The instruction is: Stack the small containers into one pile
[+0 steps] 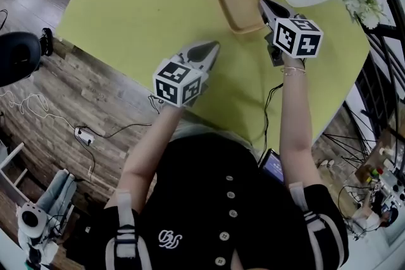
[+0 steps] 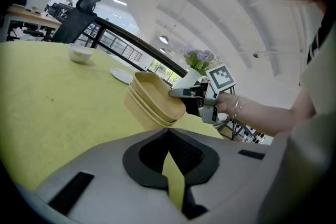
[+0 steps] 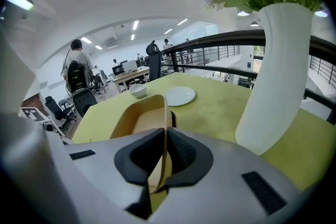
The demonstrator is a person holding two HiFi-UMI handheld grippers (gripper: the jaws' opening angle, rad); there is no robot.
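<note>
Your container stack (image 1: 239, 2), tan nested rectangular trays with the open side up, sits at the upper middle of the head view on the yellow-green worktop (image 1: 139, 9). Its long axis runs up and down the frame, leaning slightly left at the top. In the left gripper view the container stack (image 2: 152, 99) looks tipped. Your right tool (image 1: 264, 6) is clamped on the stack's right-hand rim, with the thin wall between its pads (image 3: 178, 152). That forearm reaches straight up the frame. Your left tool (image 1: 211, 49) is closed with nothing in it. It points toward the upper right, clear of the stack.
</note>
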